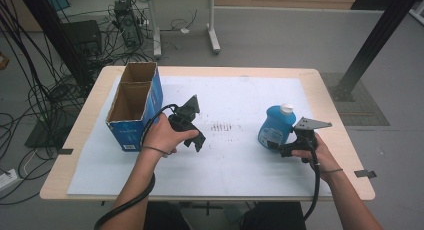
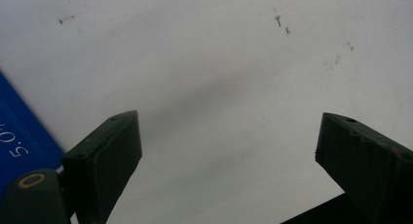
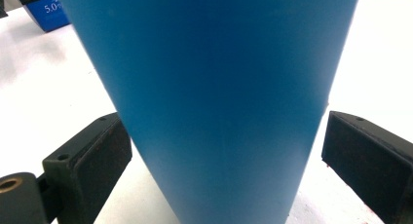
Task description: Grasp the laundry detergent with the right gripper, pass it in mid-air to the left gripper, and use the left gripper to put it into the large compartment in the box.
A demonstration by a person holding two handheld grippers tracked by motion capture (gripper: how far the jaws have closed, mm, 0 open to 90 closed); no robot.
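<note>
Bottle: the blue bottle [image 1: 275, 128] stands on the white sheet [image 1: 235, 155] at about 3 o'clock on the desk [image 1: 325, 90].
Right tongs [image 1: 280, 149]: they come in low from 5 o'clock, jaws apart on either side of the bottle's body; the left jaw looks close, the right shows a gap, so likely a grasp is being set up.
Left tongs [image 1: 196, 138]: apart, empty, above bare sheet, near the open cardboard box [image 1: 134, 107] at 9 o'clock, probably the bottle's destination.
Axis: upright, white cap [image 1: 286, 108] pointing up.
</note>
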